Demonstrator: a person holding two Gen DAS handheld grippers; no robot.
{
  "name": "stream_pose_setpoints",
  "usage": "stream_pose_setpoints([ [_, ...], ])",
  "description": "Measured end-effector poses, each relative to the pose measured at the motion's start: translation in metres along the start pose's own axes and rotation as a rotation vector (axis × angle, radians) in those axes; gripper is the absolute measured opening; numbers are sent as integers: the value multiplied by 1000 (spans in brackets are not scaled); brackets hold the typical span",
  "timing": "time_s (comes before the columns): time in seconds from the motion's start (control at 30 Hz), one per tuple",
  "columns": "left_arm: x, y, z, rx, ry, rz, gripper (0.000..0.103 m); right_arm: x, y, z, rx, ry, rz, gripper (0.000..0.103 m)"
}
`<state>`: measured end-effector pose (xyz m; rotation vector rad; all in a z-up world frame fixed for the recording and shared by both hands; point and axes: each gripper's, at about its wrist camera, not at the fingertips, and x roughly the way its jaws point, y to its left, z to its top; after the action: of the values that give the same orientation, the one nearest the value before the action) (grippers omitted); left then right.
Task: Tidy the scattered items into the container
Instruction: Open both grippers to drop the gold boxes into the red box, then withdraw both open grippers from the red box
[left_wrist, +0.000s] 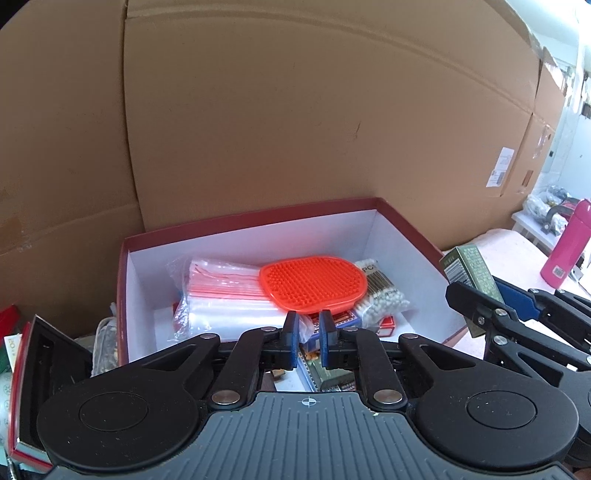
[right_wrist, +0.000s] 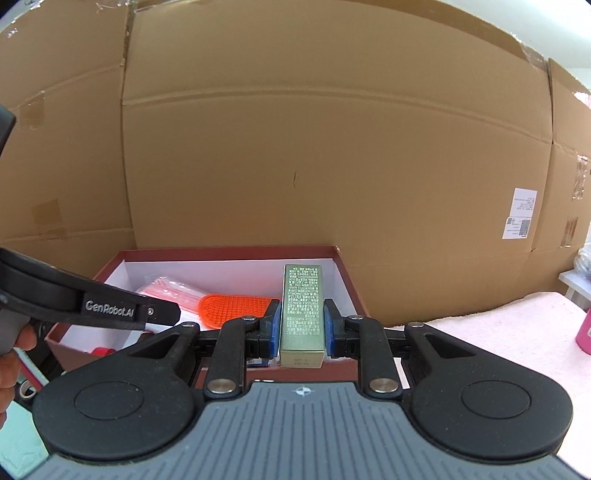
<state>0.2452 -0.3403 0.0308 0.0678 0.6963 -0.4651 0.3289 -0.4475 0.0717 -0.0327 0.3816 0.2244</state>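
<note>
Item in hand: a tall olive-green printed carton (right_wrist: 302, 314) stands upright between the blue fingers (right_wrist: 274, 328) of the right gripper (right_wrist: 301, 330), which clamp it on both sides, above the near right part of the container.
Container: an open dark-red cardboard box with white inside (left_wrist: 406, 236), at the foot of the cardboard wall.
Already inside: a stack of clear zip bags with red strips (left_wrist: 221, 295), an orange nubbed silicone pad (left_wrist: 314, 288), a pack of cotton swabs (left_wrist: 384, 295) and small printed card boxes (left_wrist: 347, 321) beneath them.
Left gripper (left_wrist: 309, 341): fingers narrow, holding nothing, poised over the near rim.
Progress: seemingly well advanced; the green carton is not yet released.
Still outside: red-edged packets (left_wrist: 14, 354) left of the box; whether they belong to the task is unclear.
Surface: a tabletop under pale pink towelling (right_wrist: 517, 332).
Room: big brown corrugated cartons (left_wrist: 295, 110) behind; a pink bottle (left_wrist: 565, 247) far right.
</note>
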Motion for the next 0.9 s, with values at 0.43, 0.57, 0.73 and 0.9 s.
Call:
stream_pose_setpoints([
  [0.43,19,4,1,-9,20,4,37,35,-1,-10,-19,25,-40,29],
  [0.57,15,5,-1,-25,-15,25,71,29,1,-14,-30,-6,-51,75],
  [0.73,8,10,-2,-51,-48,18,92,21,0,-17,-62,-38,-100,98],
  [0.9,-1,3,-8,-13,-86,40,100,10,5,-20,-79,-38,-84,101],
])
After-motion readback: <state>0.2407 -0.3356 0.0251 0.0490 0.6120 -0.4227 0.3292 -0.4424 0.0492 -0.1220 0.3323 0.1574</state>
